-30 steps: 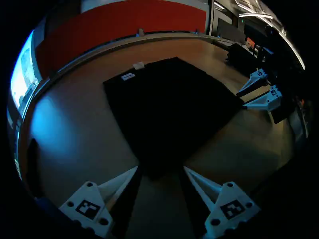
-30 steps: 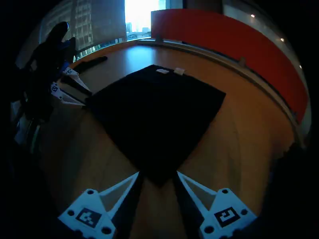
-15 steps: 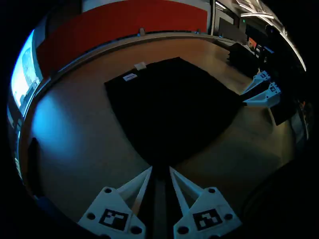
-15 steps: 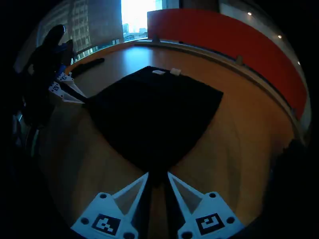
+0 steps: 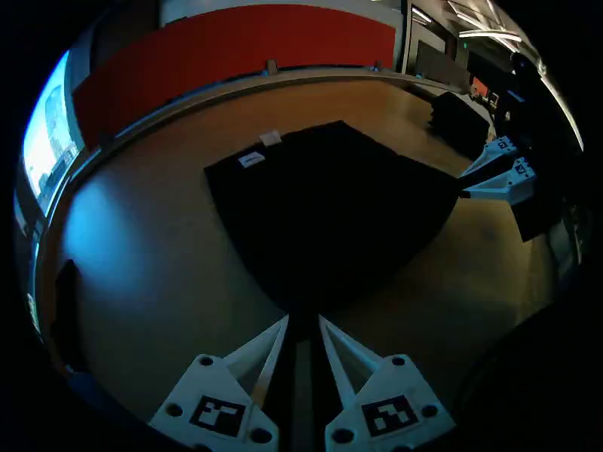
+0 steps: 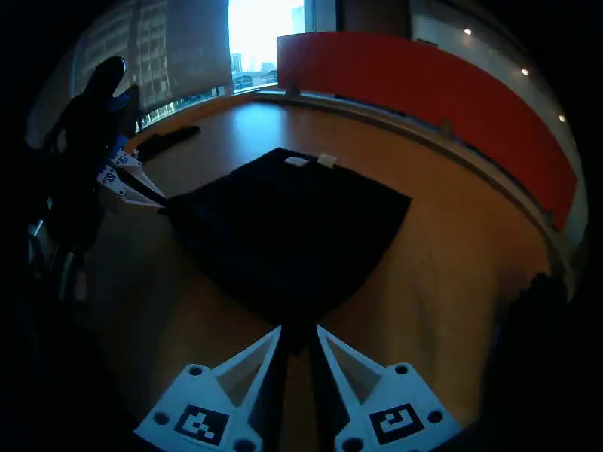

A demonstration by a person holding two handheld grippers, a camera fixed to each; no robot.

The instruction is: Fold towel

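The towel [image 5: 332,211], dark and nearly black, lay spread flat on the wooden worktop [image 5: 151,248], seen corner-on. Two small white tags [image 5: 252,159] sat near its far corner. One near corner was pinched in the left claw [image 5: 303,320], the neighbouring corner in the right claw [image 6: 298,329].
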